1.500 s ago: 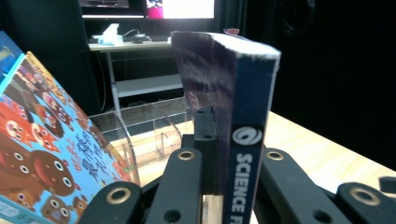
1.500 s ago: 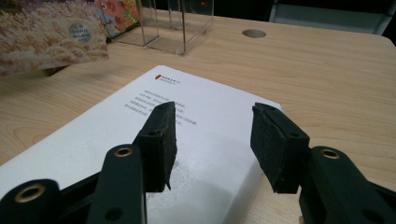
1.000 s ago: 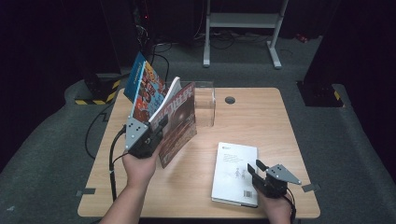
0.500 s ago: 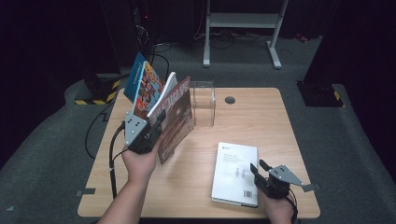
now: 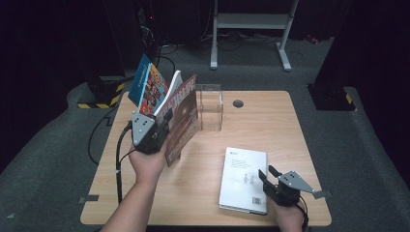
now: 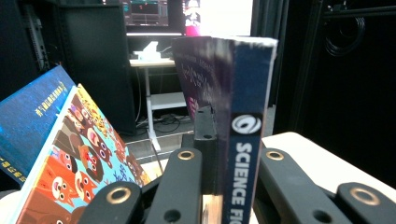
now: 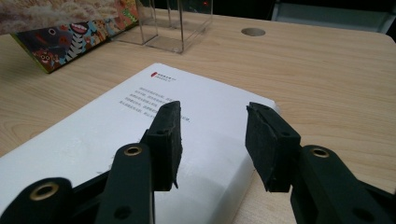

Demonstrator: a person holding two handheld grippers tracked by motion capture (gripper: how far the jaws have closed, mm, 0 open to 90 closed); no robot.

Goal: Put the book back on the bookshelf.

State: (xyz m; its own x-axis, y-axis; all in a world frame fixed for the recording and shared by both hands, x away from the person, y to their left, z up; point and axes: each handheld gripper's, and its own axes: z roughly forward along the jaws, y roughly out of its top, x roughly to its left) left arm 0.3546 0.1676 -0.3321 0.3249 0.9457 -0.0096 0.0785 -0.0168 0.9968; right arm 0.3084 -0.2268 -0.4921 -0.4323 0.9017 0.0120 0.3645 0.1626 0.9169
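Books show in the high view: the left claw squeezes a dark book upright, while the white book lies flat just ahead of the right claw. Seen from the right gripper view, that claw has just been opening, nothing pinched, and the white book's long side runs away from it.

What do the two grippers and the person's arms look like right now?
Both grippers, left gripper and right gripper, are black with two flat padded jaws, brass-ringed pivot holes, a grey three-cornered plate on top and a black cable. Forearms are bare, no sleeves.
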